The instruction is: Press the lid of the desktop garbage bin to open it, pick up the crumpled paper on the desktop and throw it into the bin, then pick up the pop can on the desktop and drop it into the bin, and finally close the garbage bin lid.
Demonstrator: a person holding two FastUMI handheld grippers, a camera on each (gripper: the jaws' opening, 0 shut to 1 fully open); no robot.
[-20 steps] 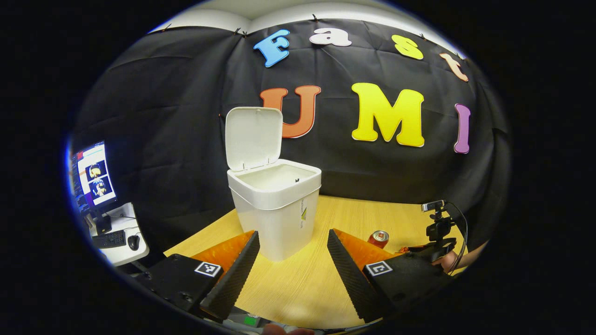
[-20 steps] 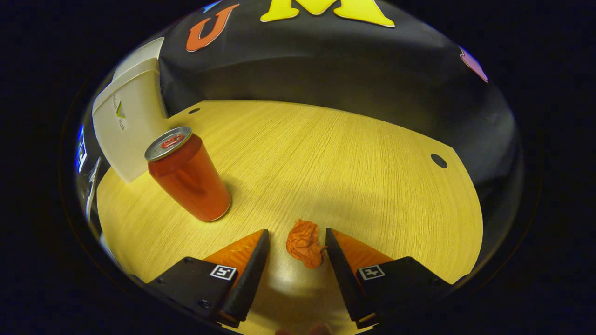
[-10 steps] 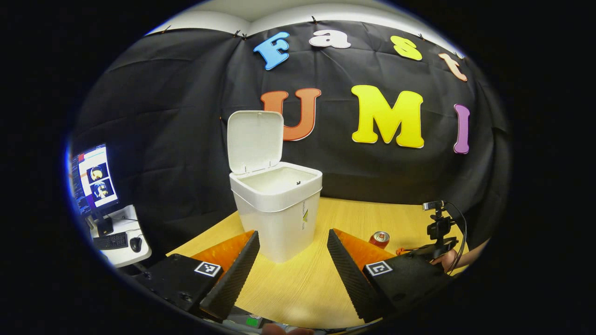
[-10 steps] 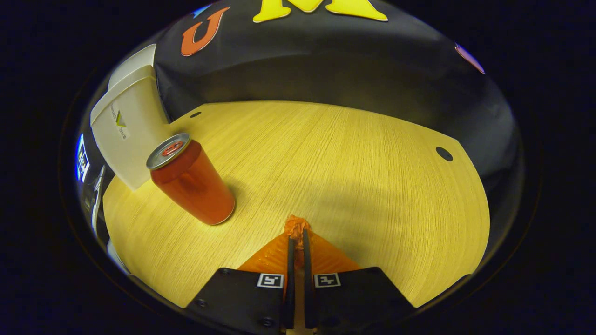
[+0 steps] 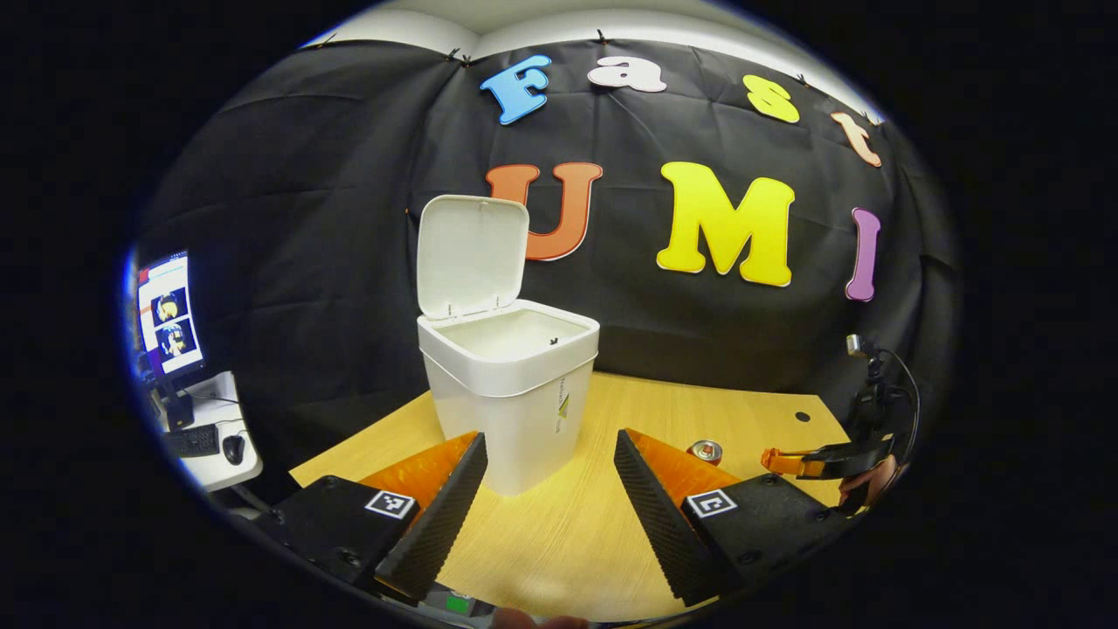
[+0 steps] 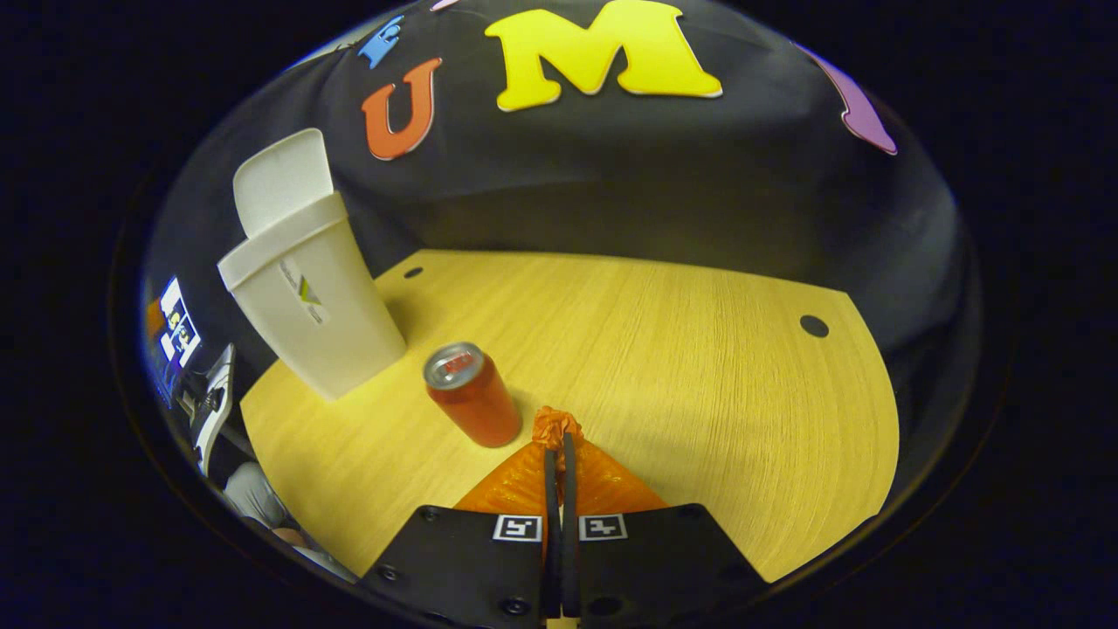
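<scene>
The white bin (image 5: 511,397) stands on the wooden table with its lid (image 5: 472,253) tipped up and back, open. My left gripper (image 5: 548,476) hovers open in front of it, holding nothing. In the right gripper view, my right gripper (image 6: 557,437) is shut on the orange crumpled paper (image 6: 556,427), lifted above the table. The red pop can (image 6: 472,395) stands upright just left of the paper, and the bin (image 6: 306,297) is farther left. In the left gripper view, the can's top (image 5: 705,451) peeks over my right finger, and the right gripper (image 5: 777,461) is at the far right.
The wooden table (image 6: 664,349) has small round holes near its back edge. A side desk with a monitor (image 5: 168,316), keyboard and mouse stands to the left. A hand (image 5: 869,480) holds the right gripper.
My right gripper shut on the crumpled paper and has risen from the table with it; the can now looks smaller and lower. My left gripper shifted slightly and stays open.
</scene>
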